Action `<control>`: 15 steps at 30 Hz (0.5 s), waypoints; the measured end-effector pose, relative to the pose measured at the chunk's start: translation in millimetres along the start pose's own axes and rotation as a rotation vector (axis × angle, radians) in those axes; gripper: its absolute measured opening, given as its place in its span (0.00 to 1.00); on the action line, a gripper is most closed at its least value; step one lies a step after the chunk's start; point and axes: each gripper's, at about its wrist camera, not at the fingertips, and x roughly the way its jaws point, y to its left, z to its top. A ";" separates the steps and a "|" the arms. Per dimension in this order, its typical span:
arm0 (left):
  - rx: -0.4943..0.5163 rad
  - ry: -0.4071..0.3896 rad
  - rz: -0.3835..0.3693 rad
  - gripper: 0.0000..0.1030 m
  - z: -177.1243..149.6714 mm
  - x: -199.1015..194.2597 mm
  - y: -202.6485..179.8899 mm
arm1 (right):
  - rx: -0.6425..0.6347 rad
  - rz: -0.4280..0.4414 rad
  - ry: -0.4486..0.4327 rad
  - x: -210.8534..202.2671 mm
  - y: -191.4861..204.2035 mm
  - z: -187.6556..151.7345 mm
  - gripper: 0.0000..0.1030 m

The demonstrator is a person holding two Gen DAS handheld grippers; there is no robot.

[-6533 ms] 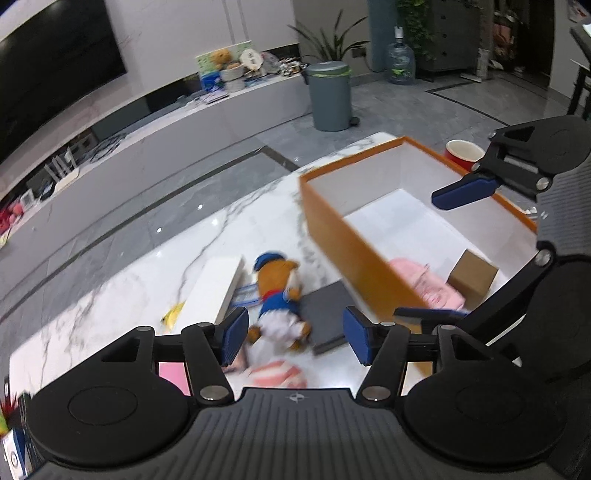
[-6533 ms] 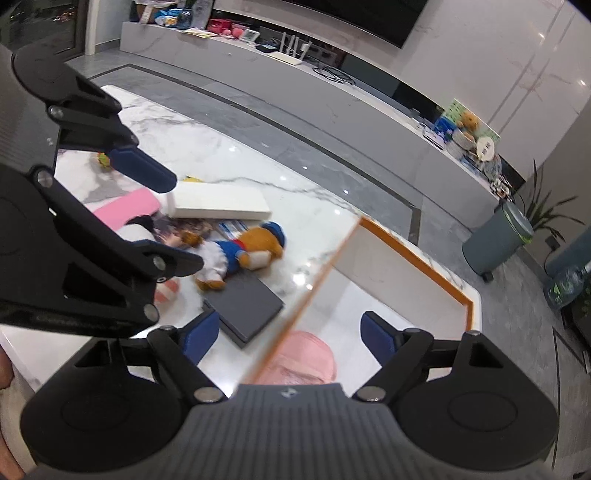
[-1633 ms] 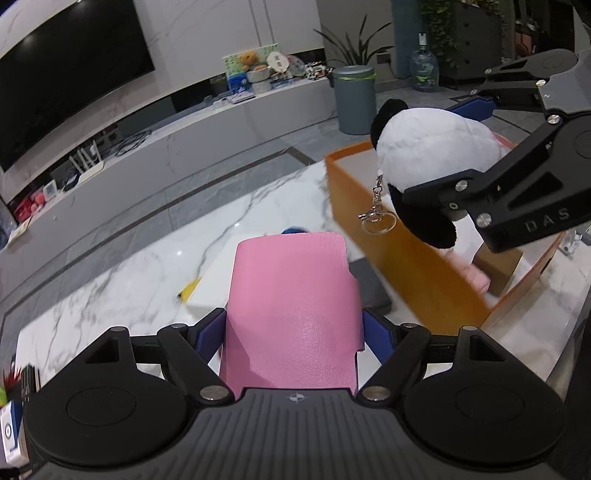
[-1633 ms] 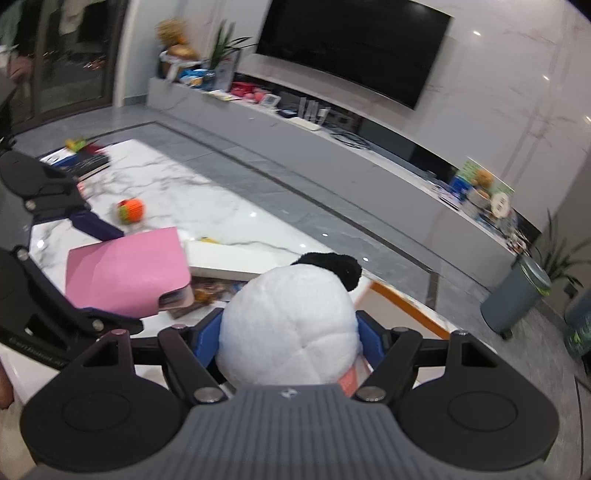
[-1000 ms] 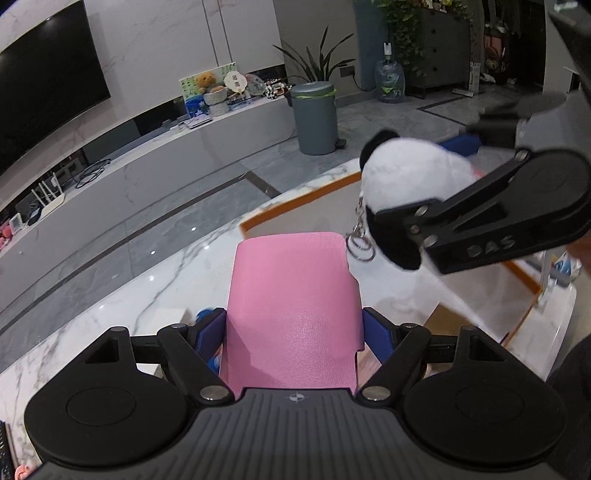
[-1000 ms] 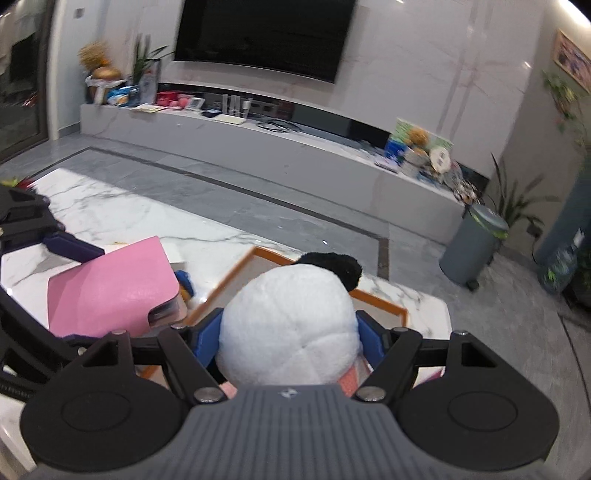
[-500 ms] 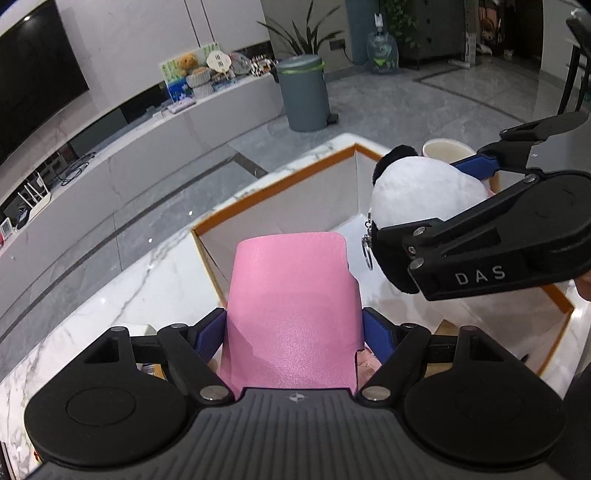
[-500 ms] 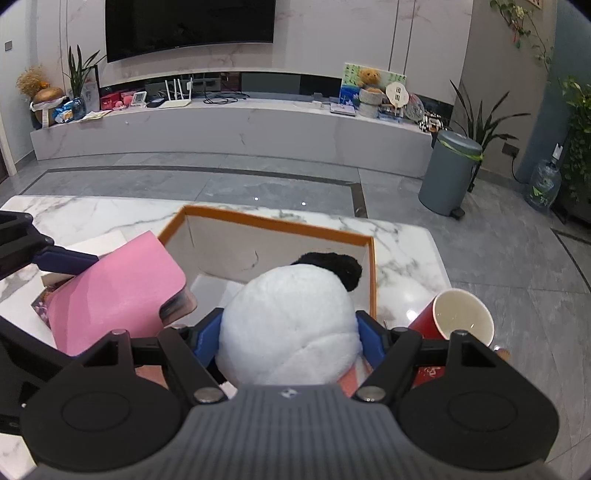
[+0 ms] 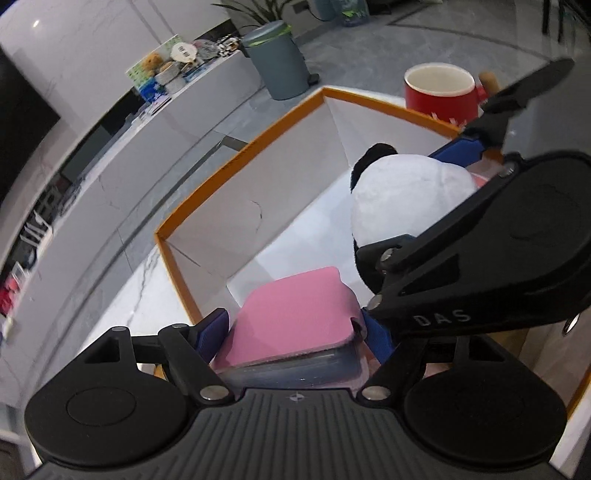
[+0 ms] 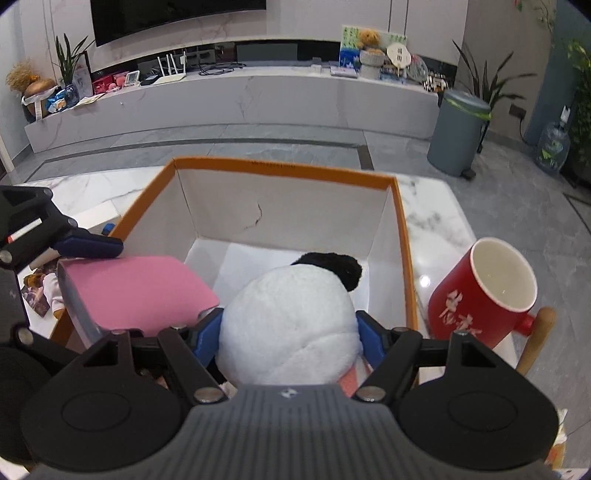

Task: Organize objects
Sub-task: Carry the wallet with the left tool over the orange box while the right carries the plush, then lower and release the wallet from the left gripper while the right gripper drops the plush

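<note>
A flat pink book [image 9: 295,317] with a matte, leathery cover and rounded corners is pinched between the blue pads of the left gripper [image 9: 299,332], over the near left corner of the box [image 10: 291,168]. To its right, a round, fluffy white panda toy [image 10: 291,328] with a black ear is squeezed between the blue fingers of the right gripper [image 10: 288,339], low inside the box. The box is rectangular cardboard, orange outside and along its rim, white within, with a small crack seen on its far wall. It is set on a glossy white marble table [image 10: 432,225]. Just right of the box, a red mug [image 10: 484,291] with a white inside and a wooden handle is shown. Behind, a grey tiled floor, a long low white cabinet and a grey bin [image 10: 458,133] are visible. Only in the right wrist view are the wall television [image 10: 177,14] and the mug's white lettering seen; only in the left wrist view are the book's stacked page edges shown.
</note>
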 end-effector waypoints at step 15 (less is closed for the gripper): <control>-0.019 0.060 -0.053 0.68 3.1 19.5 -0.8 | -0.014 -0.011 0.050 19.1 10.1 2.9 0.74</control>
